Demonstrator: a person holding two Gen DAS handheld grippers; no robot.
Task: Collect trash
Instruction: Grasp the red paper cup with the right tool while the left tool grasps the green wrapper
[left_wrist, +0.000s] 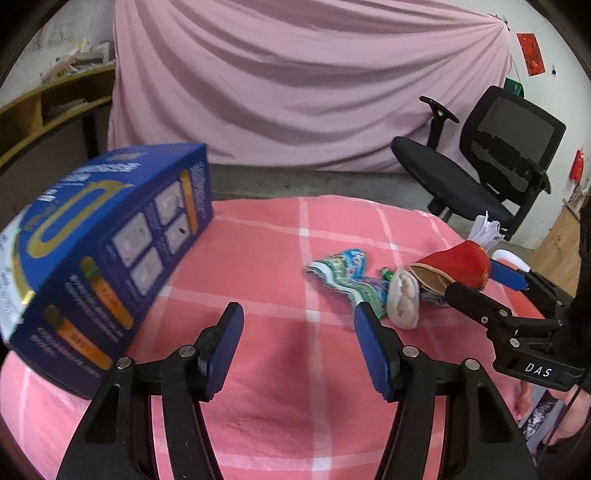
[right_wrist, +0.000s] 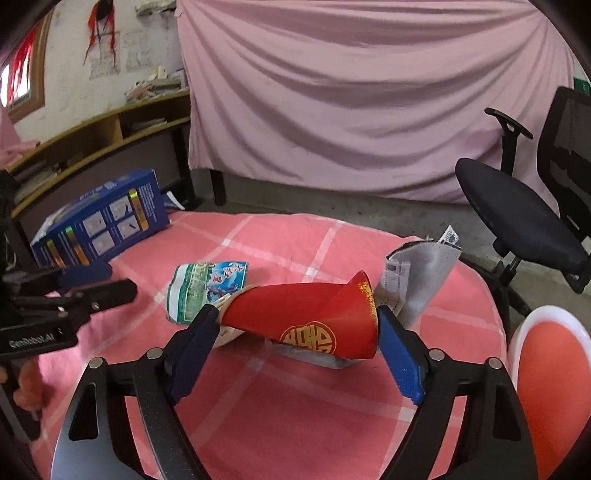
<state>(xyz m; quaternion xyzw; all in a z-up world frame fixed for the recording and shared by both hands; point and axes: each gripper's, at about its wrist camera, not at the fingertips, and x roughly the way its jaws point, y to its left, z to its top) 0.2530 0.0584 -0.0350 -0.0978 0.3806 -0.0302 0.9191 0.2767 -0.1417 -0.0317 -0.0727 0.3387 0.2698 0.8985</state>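
A crushed red paper cup (right_wrist: 306, 321) with a gold emblem lies sideways between the fingers of my right gripper (right_wrist: 295, 328), which closes on it just above the pink checked tablecloth (right_wrist: 280, 406). The cup also shows in the left wrist view (left_wrist: 458, 266). Beside it lie a blue-green wrapper (right_wrist: 205, 288), crumpled grey-white paper (right_wrist: 421, 280) and a white crumpled piece (left_wrist: 402, 299). My left gripper (left_wrist: 297, 321) is open and empty, low over the cloth, left of the trash pile.
A blue box (left_wrist: 99, 251) stands on the table's left side. A black office chair (left_wrist: 491, 166) is at the right behind the table. A pink sheet (right_wrist: 369, 92) hangs behind. A red and white round thing (right_wrist: 546, 376) is at the right edge.
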